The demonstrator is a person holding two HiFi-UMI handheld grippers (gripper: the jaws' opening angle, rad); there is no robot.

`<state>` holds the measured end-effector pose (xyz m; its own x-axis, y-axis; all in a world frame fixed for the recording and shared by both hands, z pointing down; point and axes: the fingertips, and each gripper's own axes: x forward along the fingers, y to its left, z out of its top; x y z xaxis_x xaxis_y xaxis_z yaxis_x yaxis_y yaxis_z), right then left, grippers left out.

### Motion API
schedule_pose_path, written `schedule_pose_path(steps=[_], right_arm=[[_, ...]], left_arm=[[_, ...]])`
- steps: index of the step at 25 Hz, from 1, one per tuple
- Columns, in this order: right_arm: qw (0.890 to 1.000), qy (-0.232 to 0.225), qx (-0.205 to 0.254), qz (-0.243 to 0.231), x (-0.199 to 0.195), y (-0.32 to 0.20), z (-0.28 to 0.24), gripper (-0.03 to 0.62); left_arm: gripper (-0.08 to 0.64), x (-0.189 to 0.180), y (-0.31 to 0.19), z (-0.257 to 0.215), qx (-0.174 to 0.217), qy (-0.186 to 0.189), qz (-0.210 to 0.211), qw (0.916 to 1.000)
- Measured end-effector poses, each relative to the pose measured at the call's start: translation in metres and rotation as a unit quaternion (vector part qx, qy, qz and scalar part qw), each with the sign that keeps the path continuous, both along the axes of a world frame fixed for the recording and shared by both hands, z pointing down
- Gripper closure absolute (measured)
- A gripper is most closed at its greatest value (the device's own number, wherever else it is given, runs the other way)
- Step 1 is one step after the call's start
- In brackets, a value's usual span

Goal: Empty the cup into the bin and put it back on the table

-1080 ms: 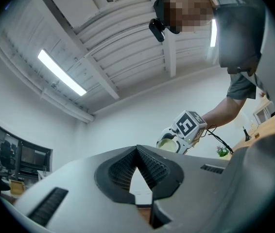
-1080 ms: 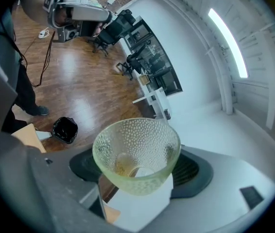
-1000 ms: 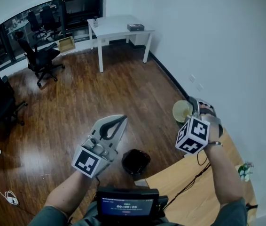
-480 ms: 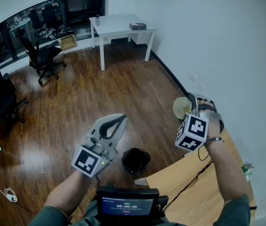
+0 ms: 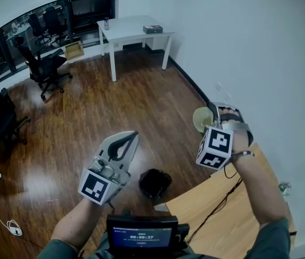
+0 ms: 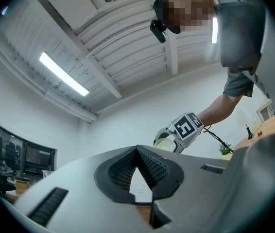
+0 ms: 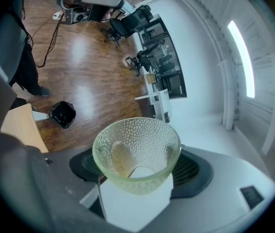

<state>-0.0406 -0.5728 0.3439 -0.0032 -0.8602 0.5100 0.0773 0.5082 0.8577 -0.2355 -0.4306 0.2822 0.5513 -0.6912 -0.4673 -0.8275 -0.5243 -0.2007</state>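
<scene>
The right gripper (image 5: 213, 117) remains clamped on the cup (image 7: 136, 154), barely shifted, well apart from the bin (image 5: 155, 183); emptying appears not yet begun. The left gripper (image 6: 137, 152) has its jaws together, empty.

Close in on the right gripper view: the cup (image 7: 136, 154) drops its base out of sight between the jaws of the right gripper (image 7: 135, 183), and there's no naming that tan patch inside. In the head view the bin (image 5: 155, 183) is just blackness, contents unreadable. The tabletop (image 5: 228, 231) runs off the bottom edge, the arm (image 5: 260, 193) lying across it. Far back sits a small dark box (image 5: 153, 29), too tiny to identify.
</scene>
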Motion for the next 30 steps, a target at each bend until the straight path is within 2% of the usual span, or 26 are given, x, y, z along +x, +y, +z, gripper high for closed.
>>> schedule_pose_path(steps=[3, 30], right_arm=[[1.000, -0.010, -0.005, -0.010, -0.009, 0.005, -0.004, 0.195], [0.998, 0.042, 0.023, -0.044, -0.008, 0.008, -0.012, 0.195]], left_arm=[[0.561, -0.002, 0.001, 0.000, 0.000, -0.001, -0.003, 1.0000], [0.561, 0.008, -0.005, 0.007, -0.006, -0.004, 0.000, 1.0000]])
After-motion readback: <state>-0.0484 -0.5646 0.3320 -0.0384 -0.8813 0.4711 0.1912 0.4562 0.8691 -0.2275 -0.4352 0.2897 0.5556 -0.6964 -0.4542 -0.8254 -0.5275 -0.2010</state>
